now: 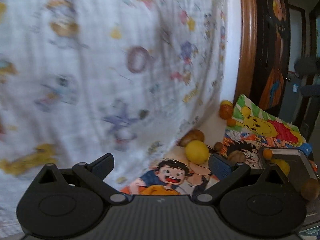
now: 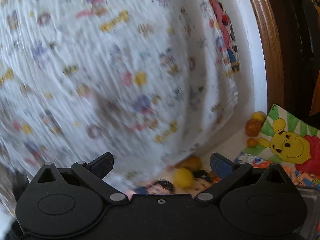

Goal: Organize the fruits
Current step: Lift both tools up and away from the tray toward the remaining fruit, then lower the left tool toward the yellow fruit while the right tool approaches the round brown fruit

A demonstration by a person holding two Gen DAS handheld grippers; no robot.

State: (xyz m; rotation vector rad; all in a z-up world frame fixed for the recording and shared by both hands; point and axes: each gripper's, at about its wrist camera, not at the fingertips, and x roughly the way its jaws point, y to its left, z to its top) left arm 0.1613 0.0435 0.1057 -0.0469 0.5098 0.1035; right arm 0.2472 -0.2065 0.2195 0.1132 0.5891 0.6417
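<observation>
I am holding both tongs, left and right, spread and empty, lining up on the lemon beside the cloth.

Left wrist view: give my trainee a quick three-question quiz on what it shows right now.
1. True or false: the left gripper holds a fruit.
2. Which fruit lies nearest its fingertips: A) the large yellow fruit, B) the small orange fruit?
3. What printed item covers most of the view?

Key: 1. False, its jaws are open and empty. 2. A. 3. The white cartoon-print cloth.
</observation>
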